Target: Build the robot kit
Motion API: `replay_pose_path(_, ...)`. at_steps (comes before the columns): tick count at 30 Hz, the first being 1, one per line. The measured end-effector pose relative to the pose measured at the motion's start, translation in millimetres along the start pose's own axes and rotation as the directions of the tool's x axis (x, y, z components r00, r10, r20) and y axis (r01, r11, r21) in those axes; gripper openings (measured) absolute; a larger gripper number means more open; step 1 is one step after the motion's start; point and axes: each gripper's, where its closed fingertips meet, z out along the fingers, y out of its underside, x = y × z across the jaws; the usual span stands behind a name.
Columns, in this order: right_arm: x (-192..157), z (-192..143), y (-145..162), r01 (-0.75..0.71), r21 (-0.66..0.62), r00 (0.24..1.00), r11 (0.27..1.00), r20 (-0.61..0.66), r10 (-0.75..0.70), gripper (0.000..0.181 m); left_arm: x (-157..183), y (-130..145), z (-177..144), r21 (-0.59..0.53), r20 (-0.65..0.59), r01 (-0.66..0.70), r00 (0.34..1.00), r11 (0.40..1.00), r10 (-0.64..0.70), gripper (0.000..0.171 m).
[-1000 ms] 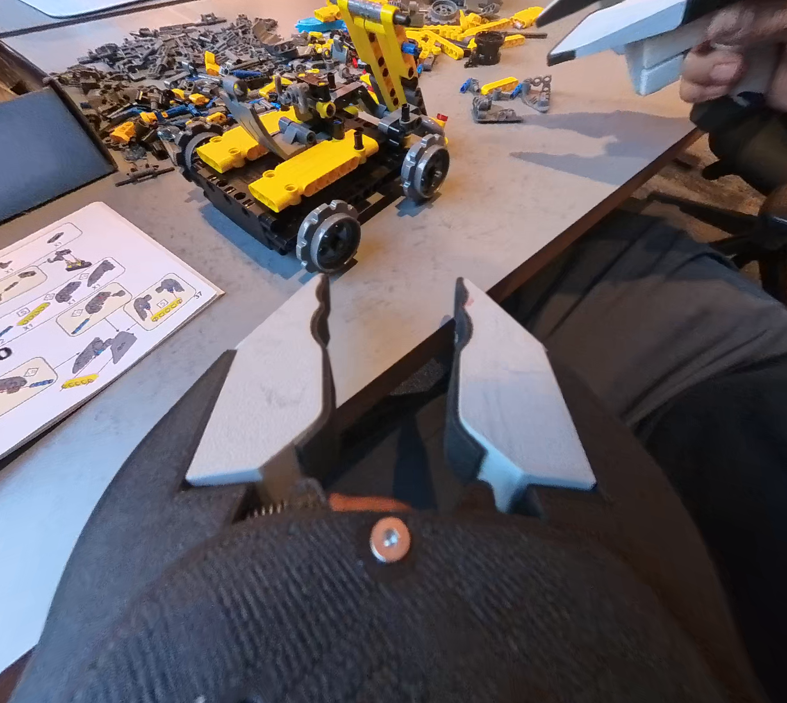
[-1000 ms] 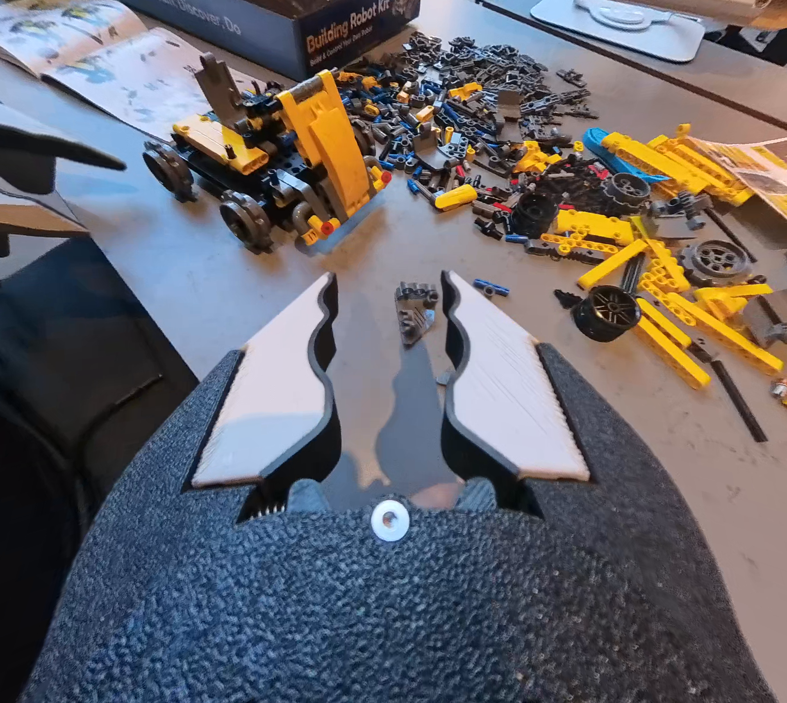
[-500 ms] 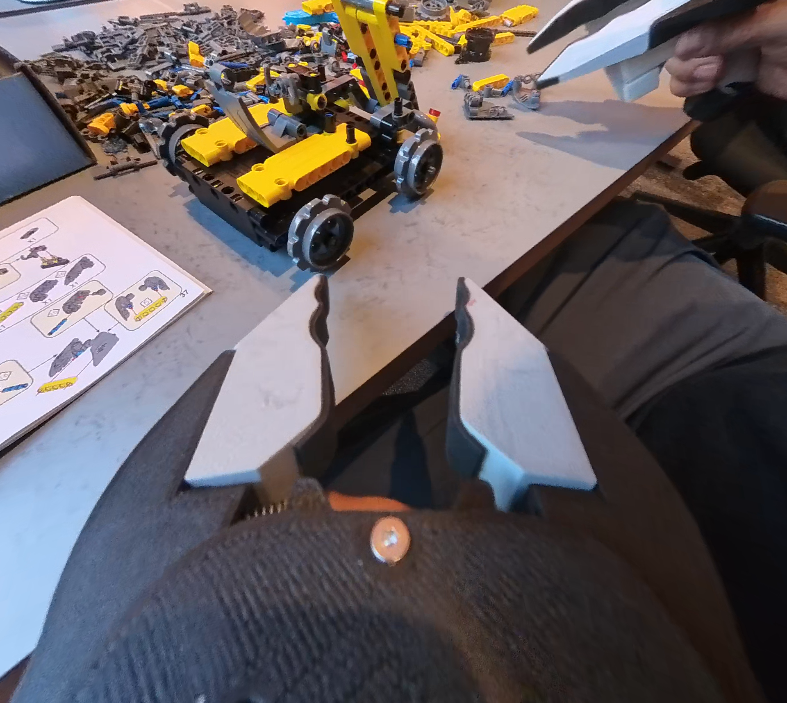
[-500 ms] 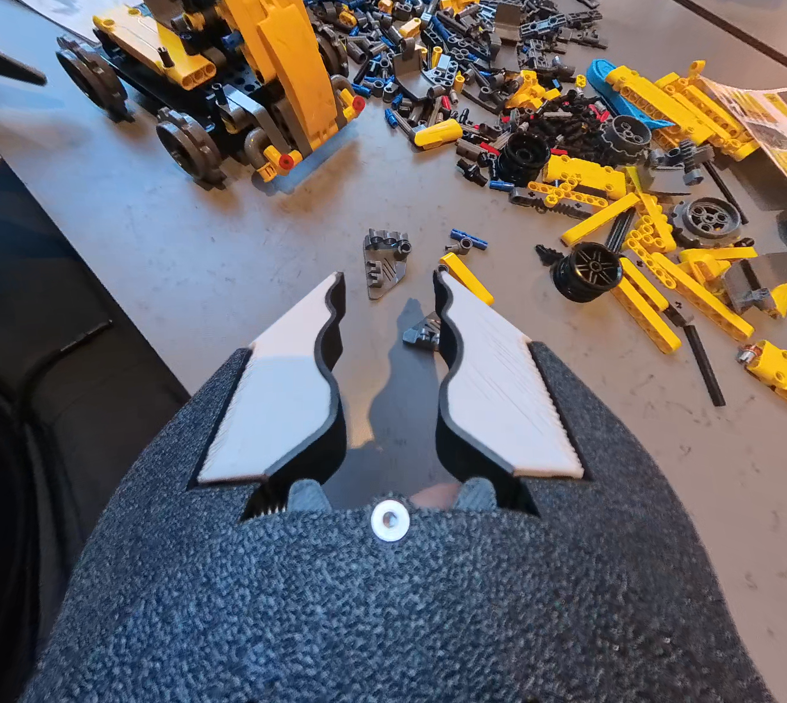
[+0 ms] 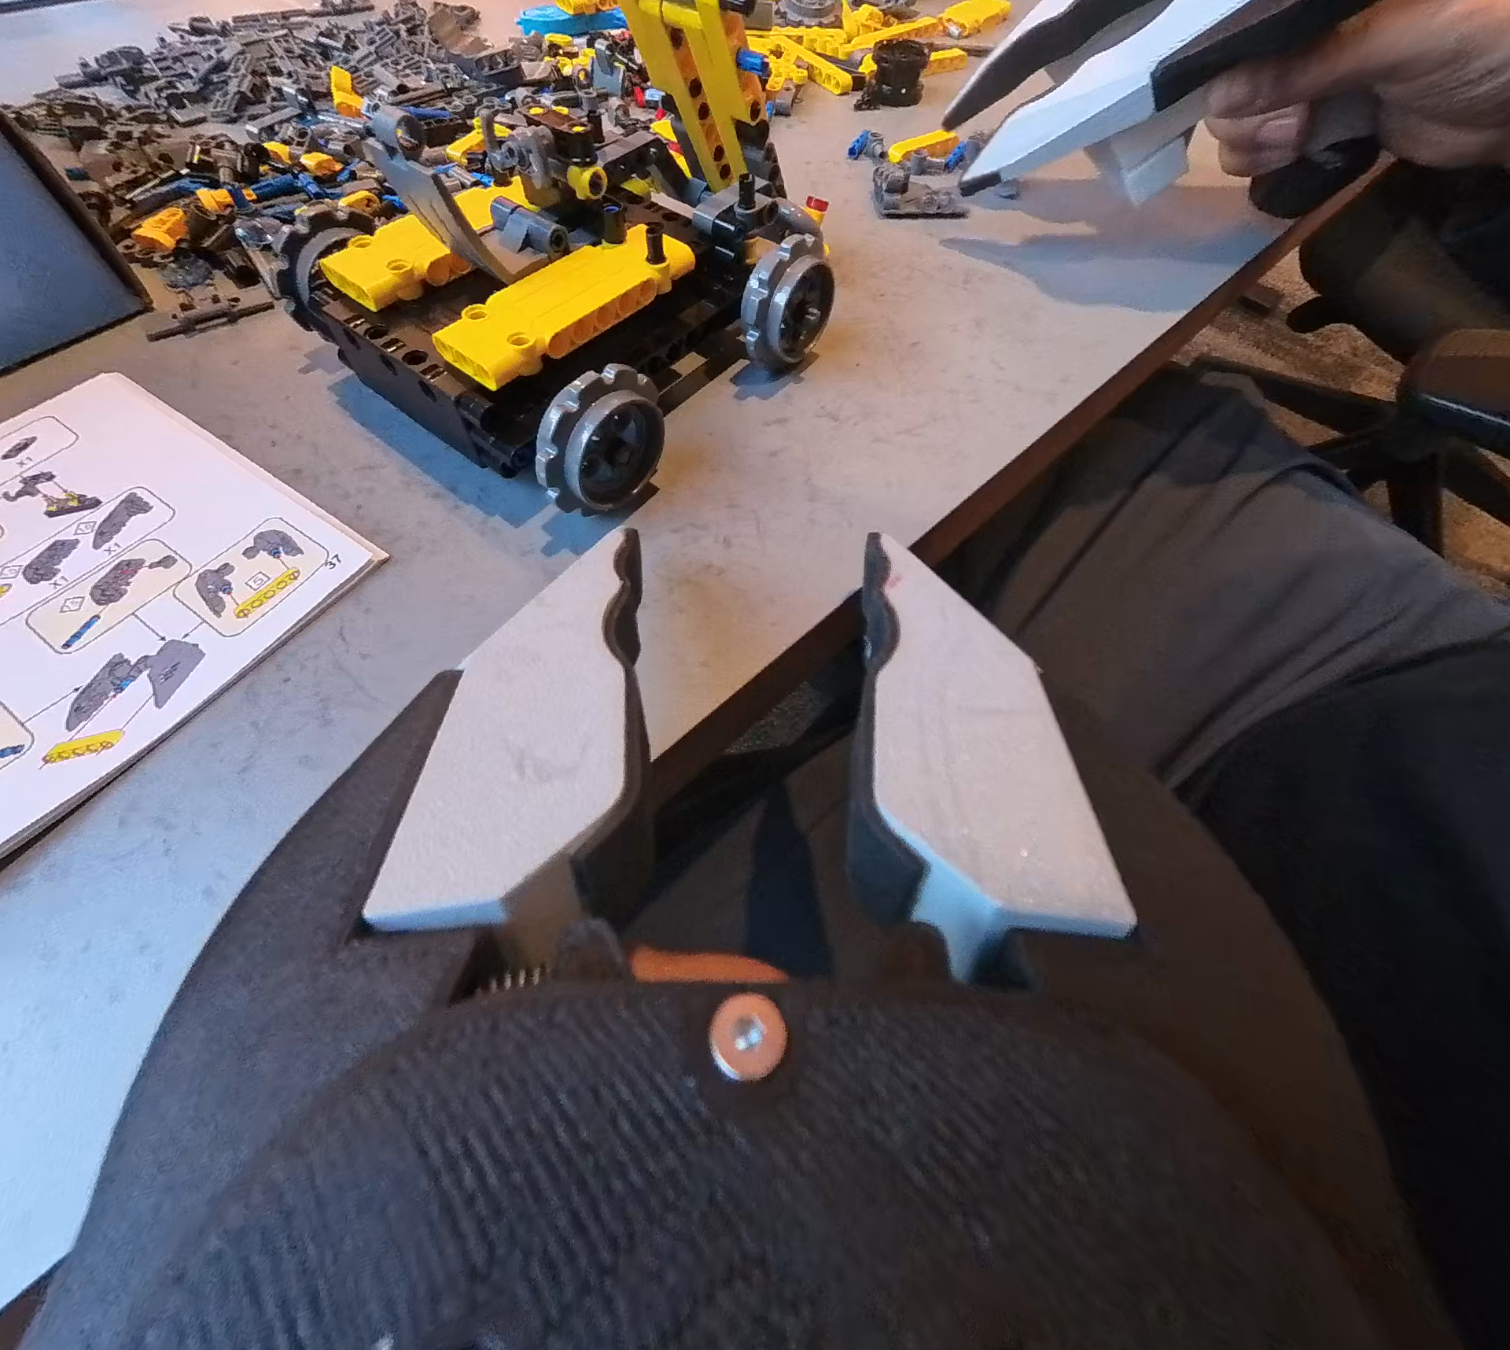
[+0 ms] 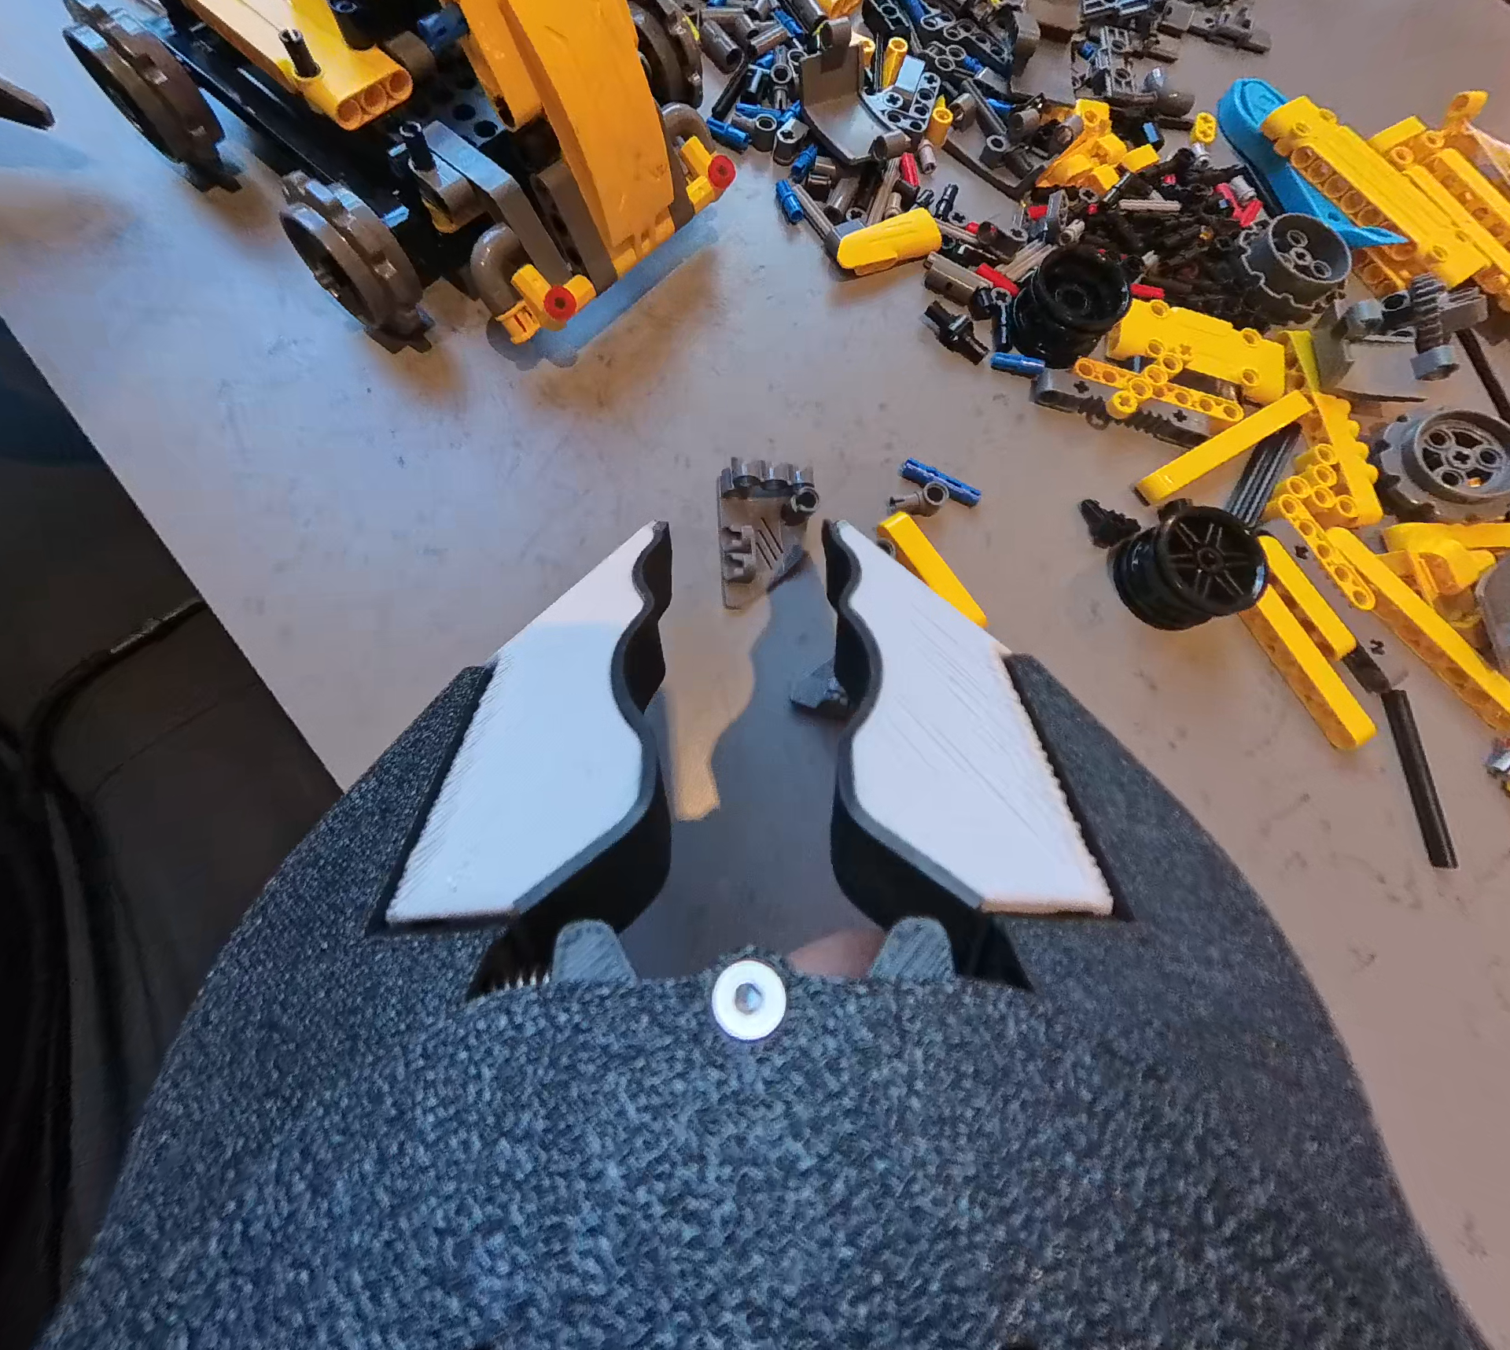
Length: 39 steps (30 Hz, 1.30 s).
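My right gripper (image 6: pixel 745 534) is open and low over the grey table (image 6: pixel 408 493). A small grey panel piece (image 6: pixel 760 534) lies just ahead, between its fingertips. A yellow beam (image 6: pixel 931 567) lies against the right finger, and a small dark piece (image 6: pixel 817 689) shows under that finger. In the left wrist view the right gripper (image 5: pixel 964 150) points down at the same grey piece (image 5: pixel 915 199). My left gripper (image 5: pixel 748 542) is open and empty over the table's near edge. It is a short way in front of the yellow and black brick vehicle (image 5: pixel 572 264), which also shows in the right wrist view (image 6: pixel 457 85).
Loose grey, black, blue and yellow pieces (image 6: pixel 1021 85) are heaped behind and right of the vehicle. A black wheel (image 6: pixel 1185 567) and yellow beams (image 6: pixel 1348 616) lie to the right. An open instruction booklet (image 5: pixel 122 575) lies at the left. A person's legs (image 5: pixel 1226 657) are below the table edge. There is about 20 centimetres between the tips of the two grippers.
My right gripper has moved forward and down toward the table, so the grey panel piece now sits at its fingertips. The left gripper has hardly moved.
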Motion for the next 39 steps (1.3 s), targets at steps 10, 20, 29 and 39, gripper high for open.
replay_pose_path(10,-2,9,7,-0.029,-0.038,0.999,0.999,0.026,0.030,0.037,1,-1,-3,0.007,-0.004,0.004,1.000,1.000,-0.004,0.054)
replay_pose_path(20,-10,17,12,-0.046,-0.088,0.991,0.995,0.118,0.057,0.028,-4,-1,-4,0.013,-0.037,0.057,0.998,0.998,-0.057,0.051)
replay_pose_path(29,-9,-5,6,-0.035,-0.056,0.990,0.998,0.136,0.043,0.031,-4,-2,-5,0.018,-0.051,0.089,0.995,0.996,-0.088,0.052)
replay_pose_path(39,-9,-6,16,-0.012,-0.064,0.994,0.998,0.112,0.020,0.036,1,-6,0,0.032,-0.043,0.063,0.997,0.998,-0.062,0.054)
